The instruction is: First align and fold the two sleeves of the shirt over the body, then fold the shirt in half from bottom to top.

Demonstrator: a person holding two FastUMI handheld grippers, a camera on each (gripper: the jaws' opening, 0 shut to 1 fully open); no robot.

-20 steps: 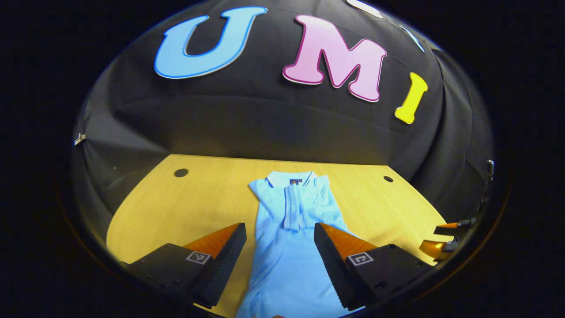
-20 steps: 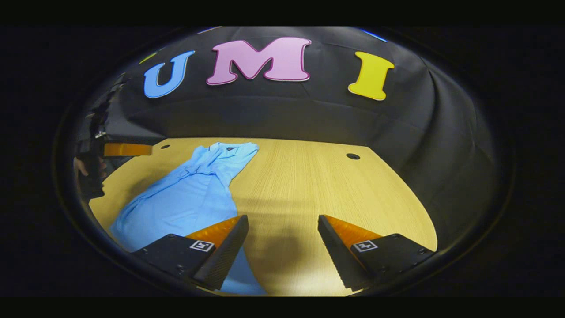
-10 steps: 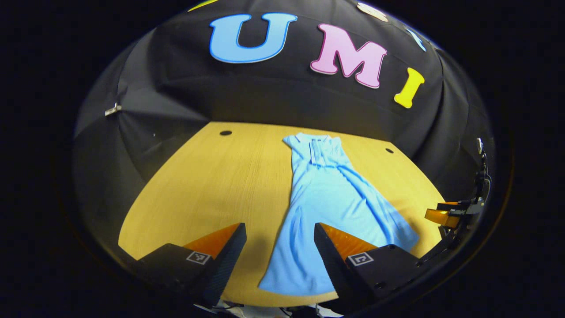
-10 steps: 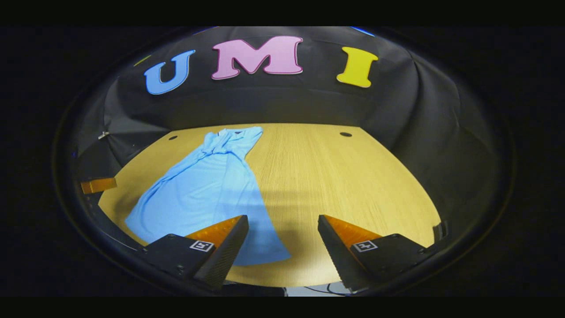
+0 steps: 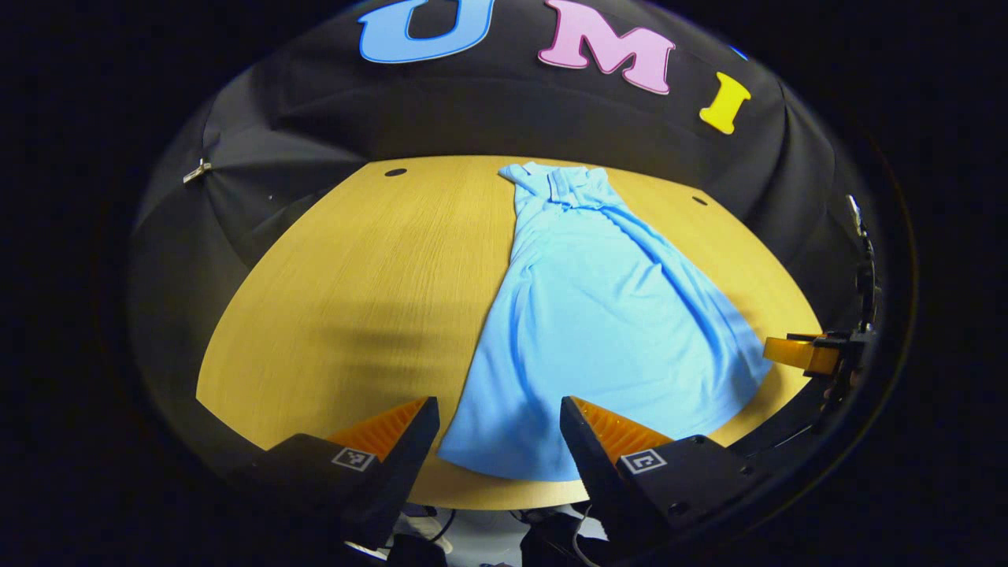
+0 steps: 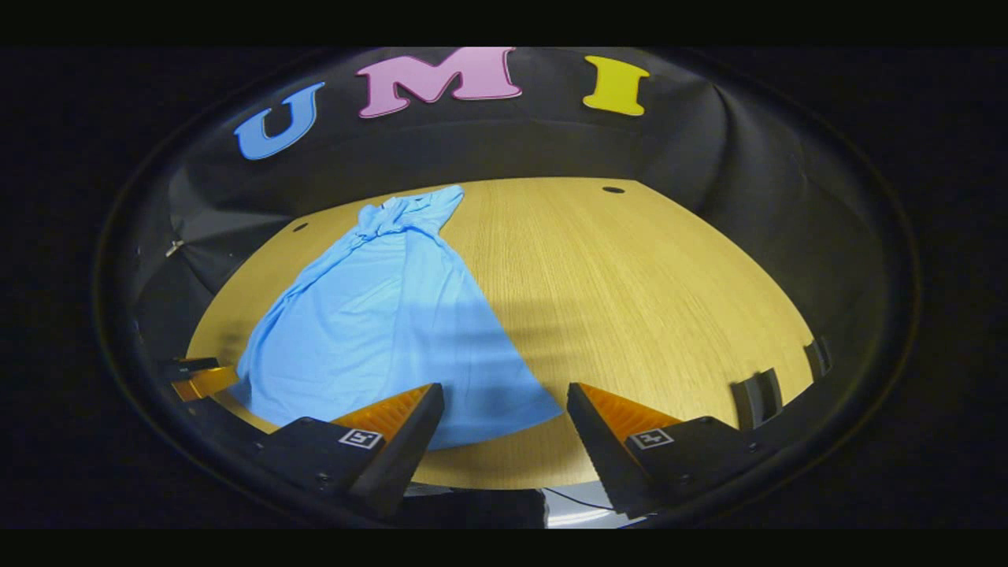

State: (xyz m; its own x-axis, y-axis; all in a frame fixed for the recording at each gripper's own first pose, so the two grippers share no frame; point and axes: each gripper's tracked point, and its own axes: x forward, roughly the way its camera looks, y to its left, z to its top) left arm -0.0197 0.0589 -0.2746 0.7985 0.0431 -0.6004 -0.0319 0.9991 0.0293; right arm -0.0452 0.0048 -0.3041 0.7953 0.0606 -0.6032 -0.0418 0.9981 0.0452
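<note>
**Both grippers back at the near edge, shirt lying lengthwise ahead**

The blue shirt (image 5: 598,315) lies flat on the wooden desk (image 5: 354,268), its long axis running from the near edge to the far edge: collar (image 5: 567,179) close to the far edge, hem spread wide just inside the near edge. The sleeves look already drawn in over the body, since the upper part is narrow and creased while the lower part fans out. By that judgement the step left is the bottom-to-top fold.

The left gripper (image 5: 498,429) hovers over the near edge with jaws released and nothing between them; the left hem corner sits right in front of its gap. The right gripper (image 6: 504,413) hangs likewise over the near edge, jaws parted and empty, with the right hem corner (image 6: 543,405) just ahead and slightly to the left of its gap. Each gripper's far side shows at the rim of the other's view, flanking the hem.

What the coming move turns on: the hem lies crosswise in front of both grippers, one corner nearest each. Each probably needs to drop onto its own corner, then carry it along the shirt's length toward the collar. The thin cloth may slip or drag unevenly if one corner is caught before the other.
</note>
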